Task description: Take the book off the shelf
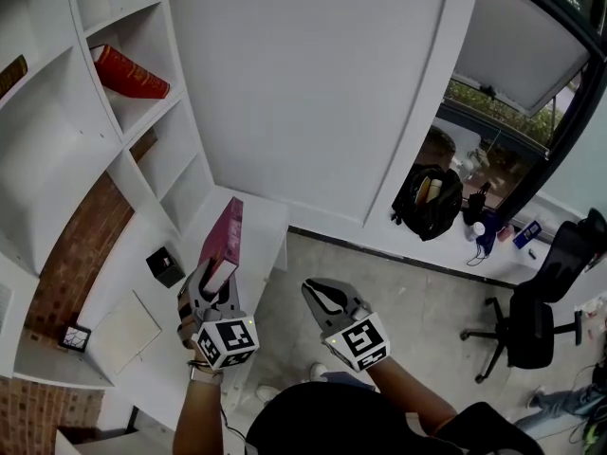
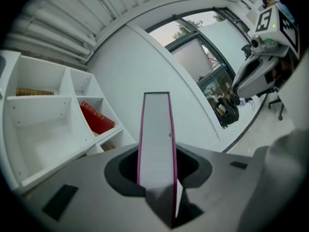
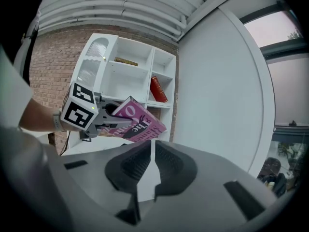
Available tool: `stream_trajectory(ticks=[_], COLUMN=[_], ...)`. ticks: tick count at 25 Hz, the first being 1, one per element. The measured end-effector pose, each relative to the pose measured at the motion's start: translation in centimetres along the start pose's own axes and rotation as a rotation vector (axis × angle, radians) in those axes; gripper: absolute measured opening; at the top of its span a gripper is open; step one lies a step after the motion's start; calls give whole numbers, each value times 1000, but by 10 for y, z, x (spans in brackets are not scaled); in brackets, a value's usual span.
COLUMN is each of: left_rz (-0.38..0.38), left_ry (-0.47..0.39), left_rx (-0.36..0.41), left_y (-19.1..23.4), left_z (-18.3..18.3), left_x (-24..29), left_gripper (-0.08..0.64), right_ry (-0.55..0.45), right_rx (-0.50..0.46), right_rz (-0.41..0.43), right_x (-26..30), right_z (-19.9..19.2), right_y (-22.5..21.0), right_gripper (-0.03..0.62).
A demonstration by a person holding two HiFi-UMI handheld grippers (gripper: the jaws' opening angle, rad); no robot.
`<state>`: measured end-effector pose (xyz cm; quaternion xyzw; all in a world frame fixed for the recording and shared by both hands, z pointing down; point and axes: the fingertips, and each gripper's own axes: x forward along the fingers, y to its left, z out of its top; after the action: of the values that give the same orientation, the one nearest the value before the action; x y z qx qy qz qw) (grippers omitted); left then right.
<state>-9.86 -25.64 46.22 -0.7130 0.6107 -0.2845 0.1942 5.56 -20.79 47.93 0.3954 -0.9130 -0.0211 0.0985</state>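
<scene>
Two books sit in the white shelf (image 1: pixel 57 150): a red book (image 1: pixel 128 74) leaning, a brown book (image 1: pixel 11 74) higher. Over the white desk (image 1: pixel 123 339) the left gripper (image 1: pixel 216 282) clamps the pink book (image 1: pixel 226 230), off the shelf; the right gripper (image 1: pixel 322 297) has its jaws together, empty.

Our right gripper (image 3: pixel 153 149) has its jaws drawn together, nothing between them. Farther off, to the left, our left gripper (image 3: pixel 116 122) clamps a pink book (image 3: pixel 145 122) in front of the white shelf (image 3: pixel 126 81), where a red book (image 3: pixel 158 90) leans.
</scene>
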Motion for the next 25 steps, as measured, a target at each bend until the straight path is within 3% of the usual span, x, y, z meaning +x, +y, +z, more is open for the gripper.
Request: stream_trajectory(ticks=[4, 9, 20, 25], left_rz=[-8, -52, -126, -143], left_ry=[-8, -40, -68, -118], left_rx=[-61, -199, -384, -489], left_y=[-8, -17, -22, -21], left_z=[-7, -11, -29, -31], left_x=[-4, -9, -8, -11], left_gripper=[147, 146, 147, 147], right_ry=[3, 16, 4, 16], right_rx=[-4, -2, 27, 51], right_rz=[-7, -12, -24, -24], right_x=[2, 6, 20, 26], right_z=[1, 0, -7, -13], right_y=[-2, -3, -11, -14], right_gripper=[34, 34, 35, 34])
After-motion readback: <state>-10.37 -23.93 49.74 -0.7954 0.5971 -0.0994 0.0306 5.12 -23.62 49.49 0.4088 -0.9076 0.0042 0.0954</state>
